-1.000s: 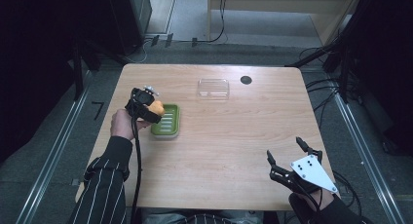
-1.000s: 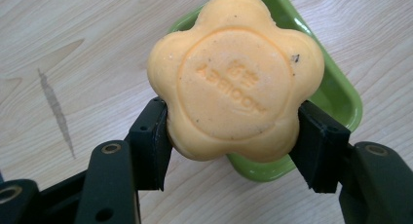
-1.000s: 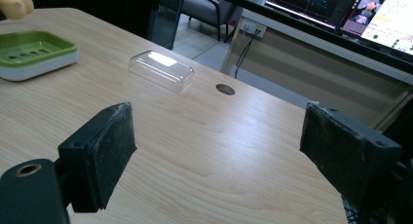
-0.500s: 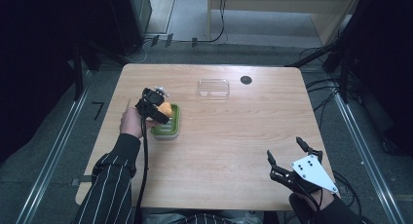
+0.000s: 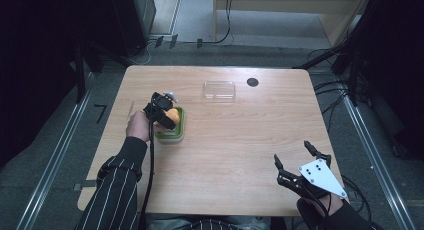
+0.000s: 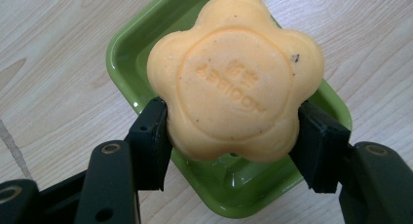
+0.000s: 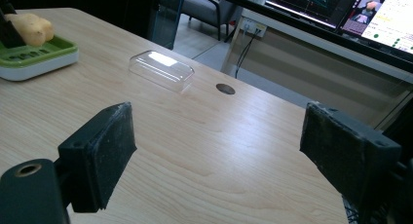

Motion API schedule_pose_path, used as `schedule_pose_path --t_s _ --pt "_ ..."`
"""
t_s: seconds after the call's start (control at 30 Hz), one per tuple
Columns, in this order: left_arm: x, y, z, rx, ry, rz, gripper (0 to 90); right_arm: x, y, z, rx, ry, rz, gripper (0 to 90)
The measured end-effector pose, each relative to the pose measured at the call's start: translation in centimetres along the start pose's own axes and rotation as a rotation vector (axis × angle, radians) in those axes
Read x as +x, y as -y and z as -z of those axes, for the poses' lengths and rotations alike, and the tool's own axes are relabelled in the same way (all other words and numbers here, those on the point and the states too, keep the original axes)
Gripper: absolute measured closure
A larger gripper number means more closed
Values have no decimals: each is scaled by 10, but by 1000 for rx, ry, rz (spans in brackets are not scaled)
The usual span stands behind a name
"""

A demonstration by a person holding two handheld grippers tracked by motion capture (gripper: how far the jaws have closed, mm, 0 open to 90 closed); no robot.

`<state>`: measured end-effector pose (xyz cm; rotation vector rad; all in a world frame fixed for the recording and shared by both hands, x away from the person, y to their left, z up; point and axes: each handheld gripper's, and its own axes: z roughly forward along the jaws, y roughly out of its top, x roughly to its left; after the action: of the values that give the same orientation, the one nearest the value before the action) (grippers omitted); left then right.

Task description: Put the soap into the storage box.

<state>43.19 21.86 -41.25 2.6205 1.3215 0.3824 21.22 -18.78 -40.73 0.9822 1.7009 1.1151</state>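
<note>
Risk of slippage: left gripper (image 6: 233, 151) clamps the orange soap (image 6: 234, 78) by its rounded lobes above the green dish (image 6: 131, 48), while right gripper (image 7: 234, 160) idles, jaws spread.

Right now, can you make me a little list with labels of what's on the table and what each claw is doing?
soap: orange, flower-shaped soap, gripped above the dish
dish: green soap dish on the wooden table
lid: clear plastic lid, lying apart near the far edge
left claw: left claw shut on the soap
right claw: right claw open, holding nothing, at the near right corner
</note>
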Motion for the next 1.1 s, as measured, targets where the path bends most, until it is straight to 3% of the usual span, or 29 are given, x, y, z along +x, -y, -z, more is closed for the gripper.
schedule_pose_path --t_s 1.1 --pt "-5 -4 -14 53 -27 -40 394 0 0 0 1 3 -2 134"
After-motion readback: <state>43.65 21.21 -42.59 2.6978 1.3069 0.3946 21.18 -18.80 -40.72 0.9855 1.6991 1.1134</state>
